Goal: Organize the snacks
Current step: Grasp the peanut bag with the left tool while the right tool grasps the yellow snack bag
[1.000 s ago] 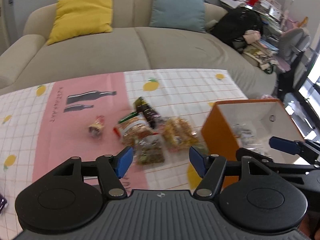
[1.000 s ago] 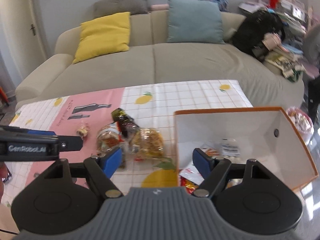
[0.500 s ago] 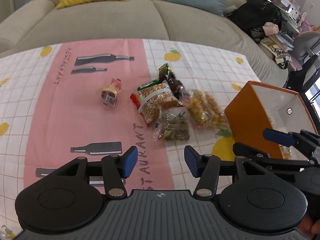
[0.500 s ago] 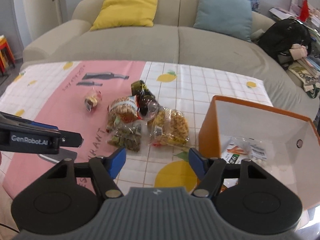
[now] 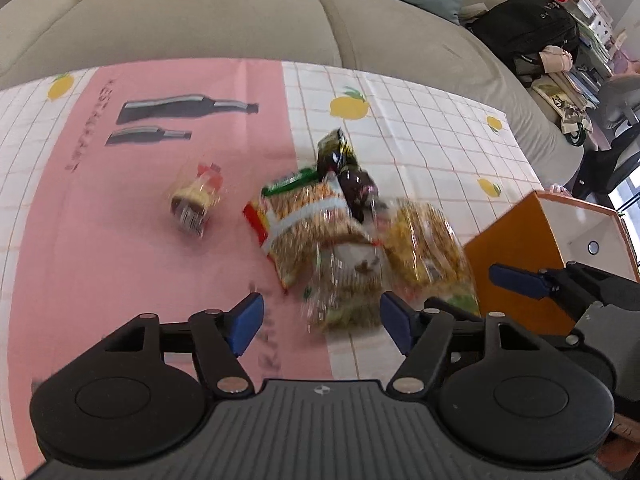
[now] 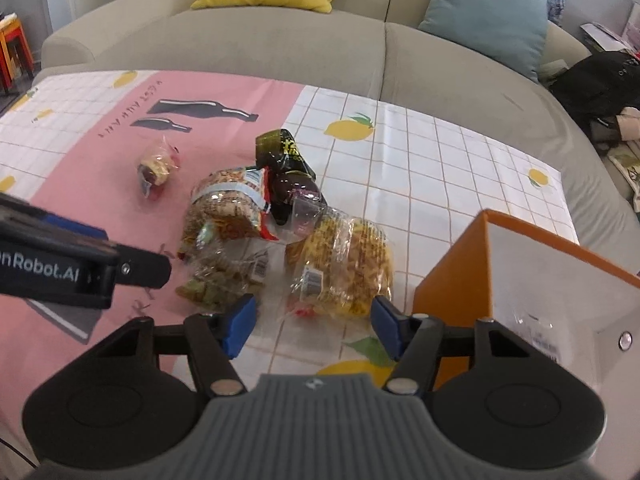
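1. Far left on the pink stripe: small clear-wrapped round snack with a red twist end (image 6: 157, 168), alone, well apart from the pile.
2. My left gripper (image 5: 322, 318): jaws opening, nothing pinched. Clear bag of green-brown bits (image 5: 346, 300) lies just ahead, between the blue pads (image 5: 245, 320) but nearer the right-hand one; no contact I can see. That view is blurred.
3. Pile, left to right: clear bag of tan nuts with a red-green edge (image 6: 224, 212), dark glossy pouch with yellow print (image 6: 286, 172) lying over its right end, then the clear bag of yellow crinkly snacks (image 6: 346, 266).
4. My right gripper (image 6: 312, 326): jaws closing, nothing between them. Yellow bag sits straight ahead, just past the tips, long axis running roughly away from me, so the jaws straddle its width. My guess: right takes yellow, left takes green; each is the nearer tool.
5. Far right: orange box with white inside (image 6: 452, 276), open, just beside the yellow bag, some packets already inside. Right hand is nearer to it.
6. Surface: flat wipe-clean cloth, pink stripe and white grid with lemons (image 6: 440, 152). Grey sofa (image 6: 280, 48) behind.
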The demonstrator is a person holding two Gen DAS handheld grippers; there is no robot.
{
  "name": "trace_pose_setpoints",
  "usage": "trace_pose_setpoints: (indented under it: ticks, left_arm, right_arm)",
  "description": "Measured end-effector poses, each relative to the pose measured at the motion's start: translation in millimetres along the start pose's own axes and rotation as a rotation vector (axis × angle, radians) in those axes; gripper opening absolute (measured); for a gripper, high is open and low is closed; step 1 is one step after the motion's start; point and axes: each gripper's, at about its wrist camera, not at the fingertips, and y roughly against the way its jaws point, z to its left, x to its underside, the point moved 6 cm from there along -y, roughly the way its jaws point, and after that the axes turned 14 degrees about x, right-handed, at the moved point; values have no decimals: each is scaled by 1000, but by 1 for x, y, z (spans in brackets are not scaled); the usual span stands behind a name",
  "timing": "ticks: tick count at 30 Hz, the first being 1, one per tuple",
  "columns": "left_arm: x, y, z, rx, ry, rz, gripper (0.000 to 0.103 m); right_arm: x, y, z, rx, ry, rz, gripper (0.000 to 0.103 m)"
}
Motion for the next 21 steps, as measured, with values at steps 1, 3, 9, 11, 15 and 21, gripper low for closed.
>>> trace_pose_setpoints:
  ticks: [1, 3, 9, 11, 15, 21]
  left_arm:
    - [-4, -4, 1, -5, -11, 4, 81]
    - [-12, -12, 5, -18, -23, 10, 81]
    - [-31, -33, 12, -40, -74, 10, 82]
    - [-35, -42, 13, -60, -124, 23, 84]
    - [-37, -59, 12, -92, -203, 58, 85]
    - [-35, -76, 14, -121, -193, 104, 74]
  right_arm:
    - [-2, -5, 1, 3, 5, 7, 63]
    - [-7, -16, 1, 18, 11, 28, 63]
    - [-16, -41, 7, 30, 35, 49, 67]
    - [-17, -47, 8, 45, 46, 55, 73]
    - [-14, -58, 13, 58, 82, 85, 74]
    - [-8, -68, 21, 75, 121, 91, 75]
